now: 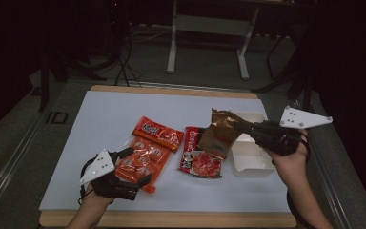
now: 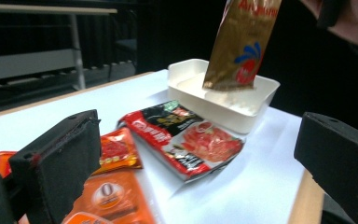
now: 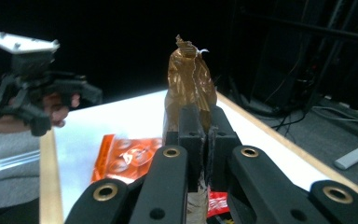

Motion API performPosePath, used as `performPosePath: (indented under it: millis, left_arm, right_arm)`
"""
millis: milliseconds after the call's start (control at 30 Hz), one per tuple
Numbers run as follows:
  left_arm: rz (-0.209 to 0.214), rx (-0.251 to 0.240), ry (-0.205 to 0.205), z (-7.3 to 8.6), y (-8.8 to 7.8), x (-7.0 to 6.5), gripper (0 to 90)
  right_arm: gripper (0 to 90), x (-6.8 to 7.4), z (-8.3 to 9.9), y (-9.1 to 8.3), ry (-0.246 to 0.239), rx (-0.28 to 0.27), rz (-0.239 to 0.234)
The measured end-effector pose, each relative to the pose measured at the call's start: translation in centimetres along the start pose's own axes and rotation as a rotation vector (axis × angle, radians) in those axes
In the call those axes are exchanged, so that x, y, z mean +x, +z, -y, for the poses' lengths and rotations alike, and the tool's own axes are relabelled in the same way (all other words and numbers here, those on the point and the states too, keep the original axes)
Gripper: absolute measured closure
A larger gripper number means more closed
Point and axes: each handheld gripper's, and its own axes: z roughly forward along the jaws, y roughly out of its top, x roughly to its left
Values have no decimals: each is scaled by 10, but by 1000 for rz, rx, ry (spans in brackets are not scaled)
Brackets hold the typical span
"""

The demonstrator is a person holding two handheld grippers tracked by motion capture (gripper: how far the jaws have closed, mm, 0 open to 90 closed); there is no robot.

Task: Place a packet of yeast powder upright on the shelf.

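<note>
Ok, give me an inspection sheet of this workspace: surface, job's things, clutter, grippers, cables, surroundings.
Surface: white sheet on a wooden-edged table.
Job's things: brown-gold packet held up, lower end over the white tray.
Clutter: red and black packet beside the tray; orange packets and a red-orange packet lying flat to its left.
Grippers: right gripper shut on the brown-gold packet; left gripper open, nothing between the jaws, at the orange packets.
Cables: dark cables on the floor beyond the table.
Surroundings: dim room; white frame legs behind.
</note>
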Motion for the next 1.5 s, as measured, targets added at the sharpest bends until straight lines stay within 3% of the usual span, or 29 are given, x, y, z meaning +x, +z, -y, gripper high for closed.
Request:
performPosePath:
  millis: [100,333,600,733,800,967,1200,1333,1400,1500]
  left_arm:
    - [-16,-18,7,9,-3,4,14]
    - [-43,-10,-34,30,-7,12,15]
    - [-78,-30,-11,45,-10,13,15]
    - [-76,-30,-41,50,-9,15,15]
    - [-78,-28,-43,51,-9,15,15]
    - [-77,-36,-67,54,-10,17,15]
    - [-77,-44,-72,55,-11,18,15]
    - [-73,-43,-74,56,-10,18,15]
    - [-70,-41,-76,56,-10,17,16]
    - [-67,-43,-79,56,-10,17,16]
  right_arm:
    - [876,-6,-3,-1,-6,-2,17]
    - [876,-26,-10,-2,-12,8,56]
    - [876,-50,-12,-5,-15,10,110]
    - [878,-62,-8,-6,-6,24,134]
    - [879,-65,-8,-7,1,23,136]
    - [879,-87,0,-12,35,13,136]
    - [881,-107,10,-16,57,43,186]
    - [879,-119,17,-17,49,39,202]
    - [877,-125,21,-16,6,40,206]
    - [877,-131,26,-16,9,37,225]
